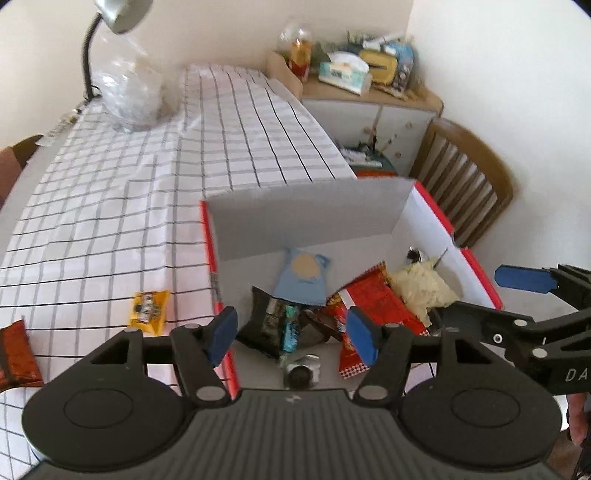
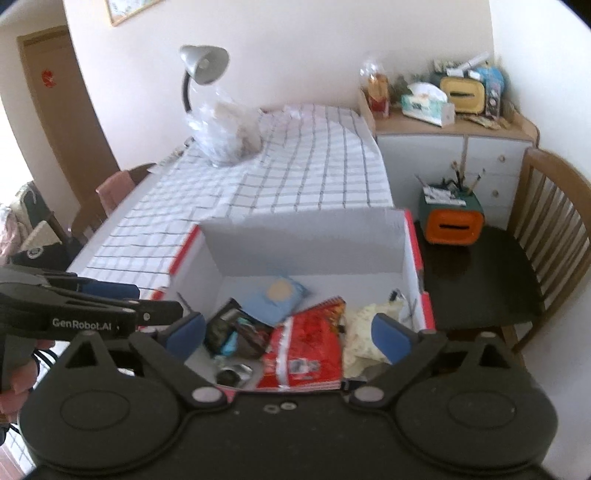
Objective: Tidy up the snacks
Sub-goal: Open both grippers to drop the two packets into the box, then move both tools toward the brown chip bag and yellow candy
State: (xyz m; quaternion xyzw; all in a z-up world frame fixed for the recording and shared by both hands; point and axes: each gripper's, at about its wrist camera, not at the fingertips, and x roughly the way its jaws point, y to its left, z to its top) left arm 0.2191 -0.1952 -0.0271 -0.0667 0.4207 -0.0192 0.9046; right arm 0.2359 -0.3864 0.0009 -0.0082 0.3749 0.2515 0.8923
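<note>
A red-and-white cardboard box [image 1: 306,218] [image 2: 306,240] sits at the table's right edge. It holds several snacks: a blue packet [image 1: 303,278] [image 2: 277,297], a red packet [image 1: 373,295] [image 2: 306,350], a pale yellow packet [image 1: 424,288] [image 2: 364,325] and a dark packet [image 1: 269,319] [image 2: 225,326]. A yellow packet [image 1: 147,312] and a brown packet [image 1: 16,356] lie on the checked cloth left of the box. My left gripper [image 1: 293,332] is open and empty above the box's near left side. My right gripper [image 2: 291,338] is open and empty above the box.
A checked tablecloth [image 1: 129,192] covers the table. A clear plastic bag [image 1: 129,92] and a desk lamp [image 1: 122,14] stand at its far end. A wooden chair [image 2: 546,236] with an orange-and-green container [image 2: 452,221] and a cluttered cabinet [image 2: 454,140] are to the right.
</note>
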